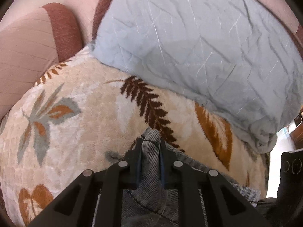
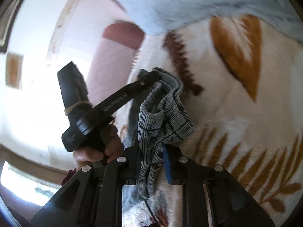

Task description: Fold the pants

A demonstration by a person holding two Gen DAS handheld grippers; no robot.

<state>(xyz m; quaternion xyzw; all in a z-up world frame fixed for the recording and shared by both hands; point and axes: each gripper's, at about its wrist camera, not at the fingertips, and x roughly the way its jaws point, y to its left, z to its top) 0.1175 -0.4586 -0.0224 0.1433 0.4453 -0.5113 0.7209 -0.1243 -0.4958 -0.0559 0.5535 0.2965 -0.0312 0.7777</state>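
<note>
The grey striped pants (image 1: 151,158) are bunched between my left gripper's (image 1: 151,141) fingers, which are shut on the fabric just above the leaf-patterned blanket (image 1: 85,113). The rest of the pants trail down under the gripper. In the right wrist view my right gripper (image 2: 151,151) is shut on another fold of the pants (image 2: 162,117), held above the blanket (image 2: 246,104). The left gripper (image 2: 149,75) shows there from the side, a hand on its handle, clamped on the same cloth further along.
A large pale blue pillow (image 1: 198,43) lies on the blanket behind the pants. A pink and maroon headboard (image 1: 62,28) stands at the far left. The bed's edge and bright floor (image 2: 37,94) lie to the left in the right wrist view.
</note>
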